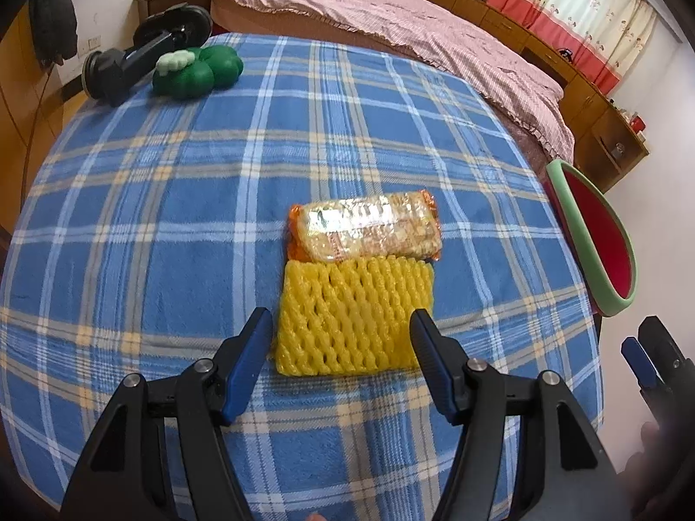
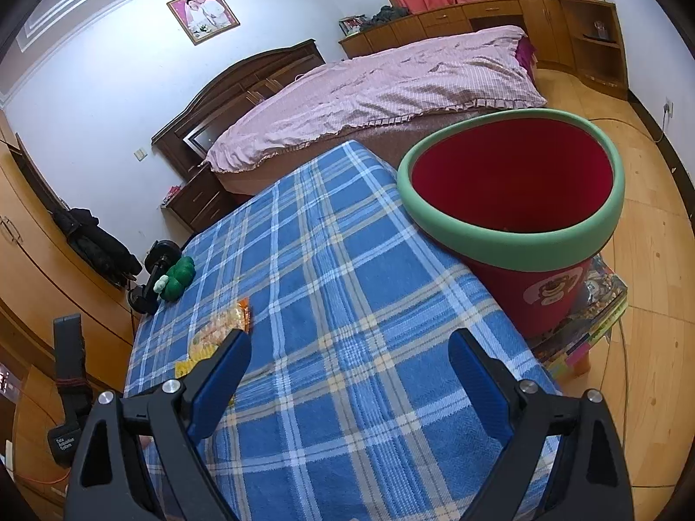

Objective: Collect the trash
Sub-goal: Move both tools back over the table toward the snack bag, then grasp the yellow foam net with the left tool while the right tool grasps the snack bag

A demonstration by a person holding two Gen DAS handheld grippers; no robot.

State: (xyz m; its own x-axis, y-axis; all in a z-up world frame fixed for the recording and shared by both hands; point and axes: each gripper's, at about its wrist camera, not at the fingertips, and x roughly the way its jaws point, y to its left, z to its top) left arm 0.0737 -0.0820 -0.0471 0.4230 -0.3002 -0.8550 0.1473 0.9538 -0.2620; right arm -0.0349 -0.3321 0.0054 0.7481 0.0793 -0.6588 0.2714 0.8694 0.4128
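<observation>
A yellow foam fruit net (image 1: pixel 354 317) lies flat on the blue plaid tablecloth (image 1: pixel 173 225). An orange snack wrapper (image 1: pixel 365 228) lies just beyond it, touching its far edge. My left gripper (image 1: pixel 341 325) is open and empty, its fingers on either side of the net's near part, just above it. A red bin with a green rim (image 2: pixel 512 225) stands at the table's right edge; it also shows in the left wrist view (image 1: pixel 595 239). My right gripper (image 2: pixel 349 347) is open and empty above the cloth, left of the bin. The wrapper (image 2: pixel 221 325) and net (image 2: pixel 184 367) show partly behind its left finger.
A green plush toy (image 1: pixel 195 71) and a black dumbbell (image 1: pixel 143 56) lie at the table's far left corner. A bed with a pink cover (image 2: pixel 369 91) stands behind the table. Wooden cabinets (image 2: pixel 499 17) line the far wall. My right gripper's fingers (image 1: pixel 647 356) show at the left wrist view's right edge.
</observation>
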